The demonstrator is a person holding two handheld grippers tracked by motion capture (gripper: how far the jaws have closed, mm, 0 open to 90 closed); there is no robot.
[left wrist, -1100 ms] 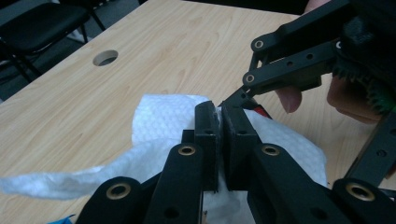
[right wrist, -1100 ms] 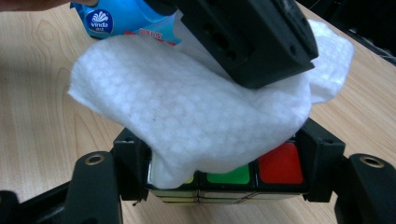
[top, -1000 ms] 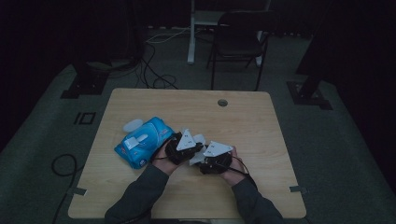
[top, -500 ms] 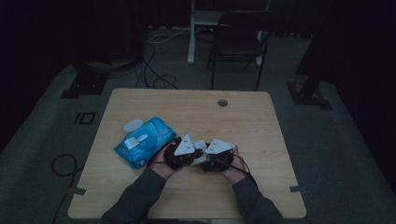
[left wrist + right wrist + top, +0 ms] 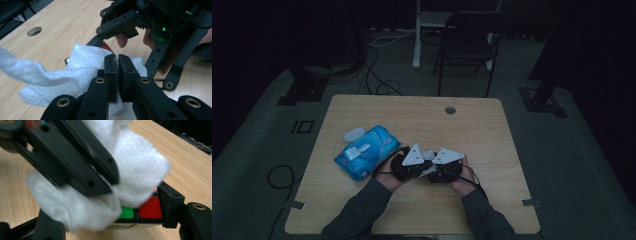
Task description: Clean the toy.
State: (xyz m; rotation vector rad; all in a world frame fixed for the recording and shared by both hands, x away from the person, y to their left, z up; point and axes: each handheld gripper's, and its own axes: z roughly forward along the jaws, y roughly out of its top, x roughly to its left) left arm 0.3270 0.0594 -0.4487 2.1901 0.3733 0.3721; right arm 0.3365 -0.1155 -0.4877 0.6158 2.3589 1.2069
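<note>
While wiping seems underway: both grippers meet at centre frame.
Left gripper (image 5: 117, 75): pinching the white wipe (image 5: 62, 75), draped over the cube to rub it.
Right gripper (image 5: 447, 169): clamped around the puzzle cube (image 5: 140, 211), steadying it.
Wipes pack (image 5: 364, 151): left of centre on the table (image 5: 492, 130), within reach.
</note>
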